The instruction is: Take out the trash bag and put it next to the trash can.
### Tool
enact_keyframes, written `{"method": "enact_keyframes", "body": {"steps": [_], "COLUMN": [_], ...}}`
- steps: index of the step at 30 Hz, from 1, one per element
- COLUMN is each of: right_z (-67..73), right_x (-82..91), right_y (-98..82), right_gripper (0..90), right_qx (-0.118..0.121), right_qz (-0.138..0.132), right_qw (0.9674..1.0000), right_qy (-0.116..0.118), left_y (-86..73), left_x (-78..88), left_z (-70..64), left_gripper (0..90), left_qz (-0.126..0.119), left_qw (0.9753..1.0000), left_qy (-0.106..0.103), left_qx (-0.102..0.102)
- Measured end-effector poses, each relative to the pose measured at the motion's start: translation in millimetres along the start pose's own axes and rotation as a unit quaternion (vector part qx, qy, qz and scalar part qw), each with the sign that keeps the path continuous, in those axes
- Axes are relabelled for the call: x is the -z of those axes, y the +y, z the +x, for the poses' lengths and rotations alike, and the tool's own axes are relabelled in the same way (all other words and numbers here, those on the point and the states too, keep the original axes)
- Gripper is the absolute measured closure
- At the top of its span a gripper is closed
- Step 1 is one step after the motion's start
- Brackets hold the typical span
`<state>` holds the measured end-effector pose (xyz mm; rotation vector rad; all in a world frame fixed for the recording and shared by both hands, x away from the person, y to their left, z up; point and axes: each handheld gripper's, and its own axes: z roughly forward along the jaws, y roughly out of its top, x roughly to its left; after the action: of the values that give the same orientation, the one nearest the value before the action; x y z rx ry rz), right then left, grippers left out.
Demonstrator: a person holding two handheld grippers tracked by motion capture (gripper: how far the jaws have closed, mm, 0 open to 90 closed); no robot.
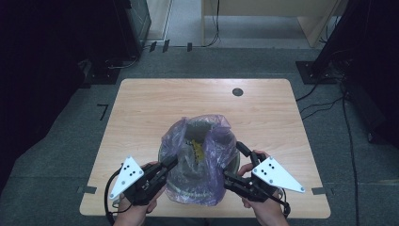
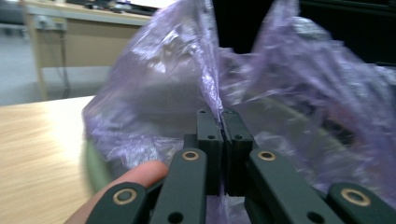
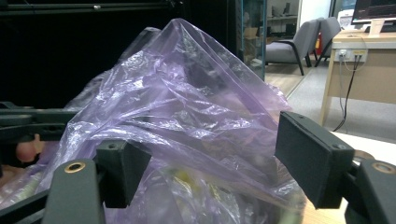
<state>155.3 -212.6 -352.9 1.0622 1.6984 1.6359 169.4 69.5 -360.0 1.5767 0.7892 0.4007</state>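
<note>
At about seven o'clock on the counter (image 1: 141, 103), the left tongs (image 1: 170, 162) are clamped on the edge of the purple bag (image 1: 200, 160), which lines a round bin (image 1: 165, 186) at the near middle. At five o'clock the right tongs (image 1: 237, 162) stand apart around the opposite edge, not pinching. I think they should close on the film before both sides lift evenly.

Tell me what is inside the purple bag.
Through the open top of the purple bag, which lines a round bin, something yellowish shows. The crumpled film hides whatever lies lower, so the rest of the contents cannot be made out.
</note>
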Motion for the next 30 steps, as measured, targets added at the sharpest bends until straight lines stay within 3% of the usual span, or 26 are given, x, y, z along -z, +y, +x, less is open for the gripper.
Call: {"method": "enact_keyframes", "body": {"steps": [4, 14, 19, 22, 30], "right_z": [3.4, 7.9, 11.0, 13.7, 20.4], "right_x": [-1.5, -5.4, -9.1, -12.7, -21.4], "right_y": [2.7, 8.6, 12.3, 14.0, 18.4], "right_gripper": [27.2, 27.3, 27.4, 28.9, 28.9], "right_qx": [0.000, -0.023, -0.041, -0.045, -0.065], "right_qz": [-0.001, 0.001, 0.013, 0.021, 0.051], "right_qw": [1.0000, 0.9995, 0.9986, 0.9982, 0.9955], "right_qy": [0.005, 0.024, 0.032, 0.034, 0.047], "left_y": [2.5, 0.2, -2.3, -3.2, -4.8], "left_x": [-9.4, -17.1, -18.0, -18.2, -18.1], "left_z": [-10.6, -26.4, -31.0, -33.1, -39.5], "left_gripper": [89.3, 89.4, 89.4, 89.7, 90.0], "left_qz": [-0.002, 0.003, 0.004, 0.006, 0.003], "left_qw": [0.9998, 0.9986, 0.9969, 0.9962, 0.9926], "left_qy": [-0.015, -0.008, -0.003, -0.014, -0.021], "left_qx": [-0.009, -0.052, -0.078, -0.086, -0.120]}}
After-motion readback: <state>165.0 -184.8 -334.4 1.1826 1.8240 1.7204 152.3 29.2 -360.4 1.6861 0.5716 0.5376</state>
